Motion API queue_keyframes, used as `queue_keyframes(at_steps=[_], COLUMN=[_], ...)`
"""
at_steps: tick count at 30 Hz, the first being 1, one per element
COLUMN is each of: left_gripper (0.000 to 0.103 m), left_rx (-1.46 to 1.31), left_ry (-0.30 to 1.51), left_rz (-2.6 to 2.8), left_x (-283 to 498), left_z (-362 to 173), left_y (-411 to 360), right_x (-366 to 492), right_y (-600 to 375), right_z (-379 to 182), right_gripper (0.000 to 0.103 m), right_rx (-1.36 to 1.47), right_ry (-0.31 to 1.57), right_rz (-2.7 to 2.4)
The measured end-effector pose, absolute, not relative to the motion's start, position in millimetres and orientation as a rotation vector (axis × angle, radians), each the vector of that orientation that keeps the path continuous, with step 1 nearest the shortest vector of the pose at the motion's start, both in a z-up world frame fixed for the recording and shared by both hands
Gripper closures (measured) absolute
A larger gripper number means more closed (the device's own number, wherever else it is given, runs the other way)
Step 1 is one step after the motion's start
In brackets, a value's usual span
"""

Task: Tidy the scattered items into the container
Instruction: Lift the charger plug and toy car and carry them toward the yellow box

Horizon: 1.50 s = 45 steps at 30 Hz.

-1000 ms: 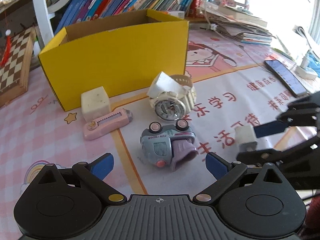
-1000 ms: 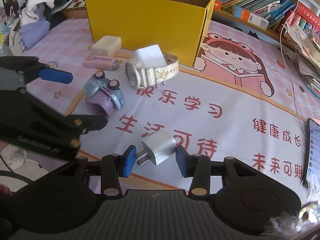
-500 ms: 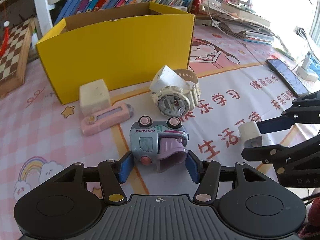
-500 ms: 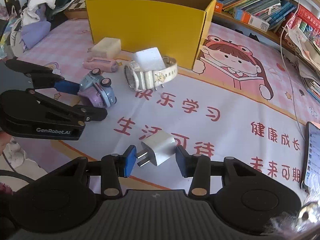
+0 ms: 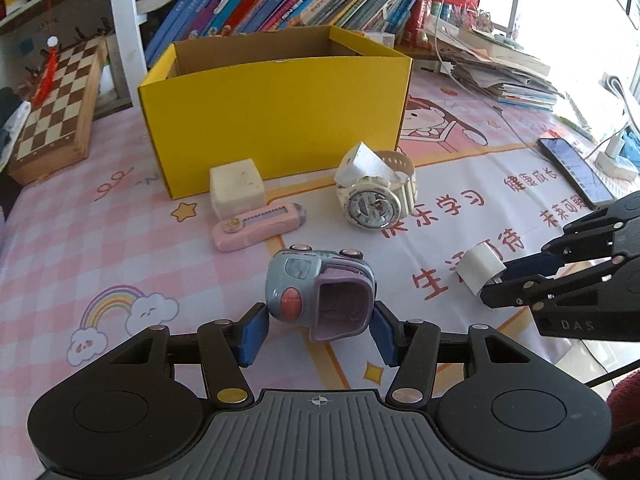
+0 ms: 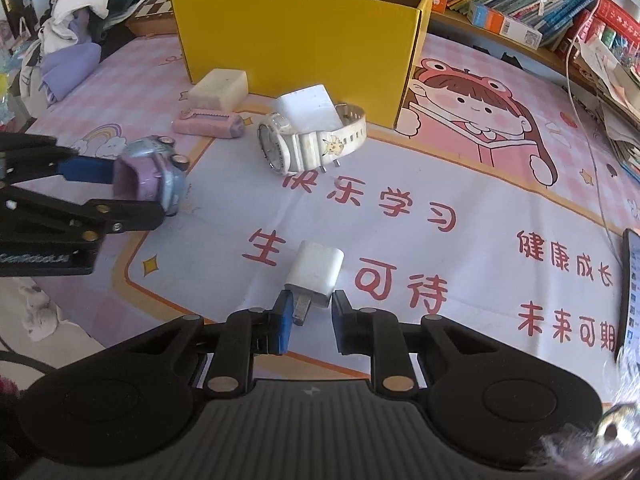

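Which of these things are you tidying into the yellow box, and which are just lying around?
For the job:
yellow box
toy car, between the left gripper fingers
white charger plug, between the right gripper fingers
white watch
pink utility knife
cream block

Just lying about:
phone
chessboard
books
clothes pile

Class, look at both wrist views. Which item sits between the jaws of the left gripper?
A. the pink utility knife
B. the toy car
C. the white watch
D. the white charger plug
B. In the left wrist view the toy car lies between the blue pads of the left gripper, while the charger plug is at the right gripper.
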State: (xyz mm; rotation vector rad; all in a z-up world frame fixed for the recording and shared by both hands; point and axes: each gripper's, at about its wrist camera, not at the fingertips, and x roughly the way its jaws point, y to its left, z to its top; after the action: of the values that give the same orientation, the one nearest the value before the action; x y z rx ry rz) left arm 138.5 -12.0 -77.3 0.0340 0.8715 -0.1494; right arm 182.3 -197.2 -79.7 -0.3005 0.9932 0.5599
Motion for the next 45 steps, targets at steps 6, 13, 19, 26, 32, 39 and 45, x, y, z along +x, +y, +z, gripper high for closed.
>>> queue_keyframes(at_steps=[6, 13, 19, 26, 32, 39, 45], left_gripper=[0.049, 0.049, 0.049, 0.049, 0.049, 0.049, 0.049], left_rx=[0.035, 0.021, 0.020, 0.021, 0.010, 0.020, 0.020], left_ry=[0.870, 0.876, 0.873, 0.878, 0.886, 0.871, 0.847], left_rz=[-0.139, -0.131, -0.135, -0.142, -0.161, -0.184, -0.194], left_x=[131.0, 128.4, 129.4, 130.1, 128.4, 125.0, 122.0], left_z=[-74.7, -75.3, -75.0, -75.2, -75.1, -68.4, -58.1], left_y=[-8.9, -5.5, -5.3, -3.2, -2.0, -4.5, -2.8], right_x=[185.4, 186.7, 189.0, 194.3, 193.6, 186.0, 181.7], right_y=[-198.9, -201.0, -196.9, -187.1, -185.2, -182.9, -183.3], right_z=[-82.3, -82.7, -82.5, -84.2, -82.6, -72.7, -64.6], right_gripper=[0.074, 0.066, 0.065, 0.069, 0.079, 0.079, 0.079], right_rx=[-0.267, -0.243, -0.253, -0.276, -0.282, -0.300, -0.300], right_ry=[1.002, 1.011, 1.004, 0.997, 0.998, 0.962, 0.949], right_rz=[0.540, 0.534, 0.535, 0.547, 0.554, 0.571, 0.580])
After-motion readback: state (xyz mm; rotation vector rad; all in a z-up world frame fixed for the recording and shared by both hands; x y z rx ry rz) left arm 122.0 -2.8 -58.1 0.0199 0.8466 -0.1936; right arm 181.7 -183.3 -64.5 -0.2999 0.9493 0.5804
